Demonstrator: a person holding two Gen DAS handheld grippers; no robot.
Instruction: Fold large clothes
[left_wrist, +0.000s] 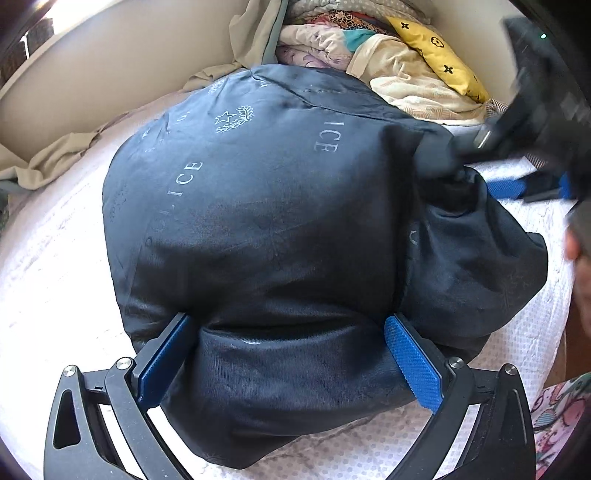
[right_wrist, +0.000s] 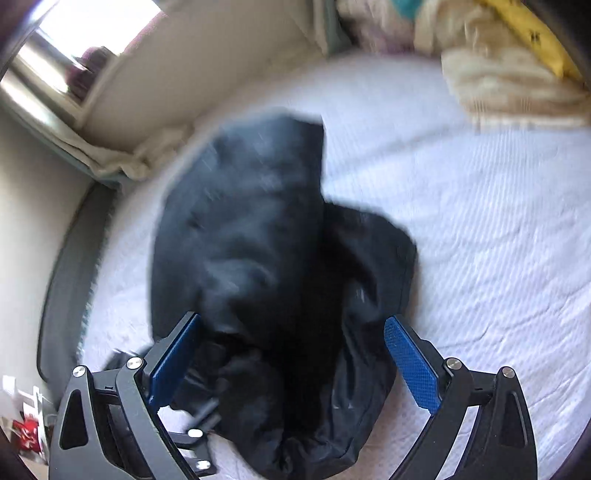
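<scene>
Dark jacket (left_wrist: 258, 221) lies bunched on the bed (left_wrist: 55, 277). Left gripper (left_wrist: 291, 354) fingers wide, straddling its near fold, not visibly pinching. Right gripper (right_wrist: 291, 362) wide, empty (blurred). I'd flatten before creasing.

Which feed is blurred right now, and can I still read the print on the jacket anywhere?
Right wrist view: motion-smeared, the dark jacket and white bedspread streaked. Left wrist view: sharp, pale lettering legible on the jacket; fisheye bends the edges, and the right gripper blurs at its border.

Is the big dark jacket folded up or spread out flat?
Folded: the dark jacket lies as a puffy bundle on the white bed cover, one side doubled over itself.
</scene>
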